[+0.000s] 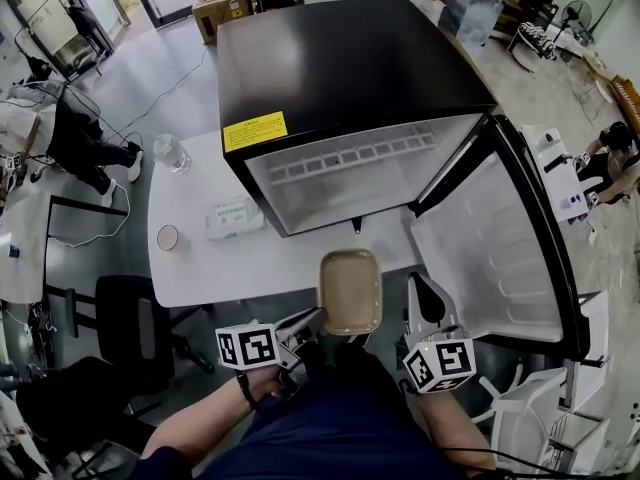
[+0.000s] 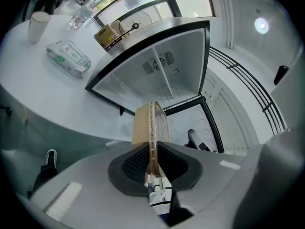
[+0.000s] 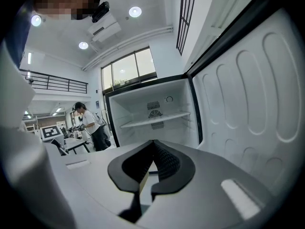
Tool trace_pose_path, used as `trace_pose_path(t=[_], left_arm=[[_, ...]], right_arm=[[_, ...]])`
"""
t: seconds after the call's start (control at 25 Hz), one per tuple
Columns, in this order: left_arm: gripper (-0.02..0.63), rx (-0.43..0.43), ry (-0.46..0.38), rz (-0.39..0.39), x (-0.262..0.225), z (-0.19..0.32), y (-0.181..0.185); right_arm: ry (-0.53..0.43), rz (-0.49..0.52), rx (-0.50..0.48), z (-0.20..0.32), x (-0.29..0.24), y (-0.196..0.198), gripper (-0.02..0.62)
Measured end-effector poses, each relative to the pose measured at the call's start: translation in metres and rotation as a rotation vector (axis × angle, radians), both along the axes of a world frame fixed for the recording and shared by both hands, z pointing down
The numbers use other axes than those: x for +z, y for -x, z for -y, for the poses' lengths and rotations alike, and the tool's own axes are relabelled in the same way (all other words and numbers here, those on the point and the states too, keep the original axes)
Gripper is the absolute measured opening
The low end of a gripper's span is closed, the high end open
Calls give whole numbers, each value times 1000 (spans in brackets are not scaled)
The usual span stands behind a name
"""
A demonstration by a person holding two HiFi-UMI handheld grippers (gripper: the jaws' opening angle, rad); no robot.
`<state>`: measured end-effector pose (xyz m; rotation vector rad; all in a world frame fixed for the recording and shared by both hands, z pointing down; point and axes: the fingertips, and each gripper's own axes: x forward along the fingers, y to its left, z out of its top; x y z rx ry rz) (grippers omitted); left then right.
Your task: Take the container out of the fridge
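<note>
The black fridge stands on a white table, its door swung open to the right and its white inside showing a bare shelf. A tan, shallow container hangs in front of the fridge, outside it, over the table's near edge. My left gripper is shut on its near rim. In the left gripper view the container stands edge-on between the pads of the left gripper. My right gripper hovers just right of the container, shut and holding nothing. In its own view the right gripper faces the fridge shelf.
On the table left of the fridge lie a wipes pack, a paper cup and a water bottle. A black chair stands at the lower left, a white chair under the open door. A person works at a far table.
</note>
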<state>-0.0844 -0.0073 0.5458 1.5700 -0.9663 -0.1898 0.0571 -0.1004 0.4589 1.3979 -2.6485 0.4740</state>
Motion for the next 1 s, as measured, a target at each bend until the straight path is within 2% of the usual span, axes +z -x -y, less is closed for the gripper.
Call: trace_pose_path(t=[0.44, 0.64, 1.0], left_arm=[[57, 64, -50, 5, -20, 13, 1], [57, 119, -36, 7, -17, 11, -5], [57, 139, -30, -7, -16, 20, -8]], right_arm=[[-25, -15, 42, 1, -5, -12, 6], [-25, -13, 73, 5, -5, -18, 6], [-37, -24, 77, 7, -9, -14, 6]])
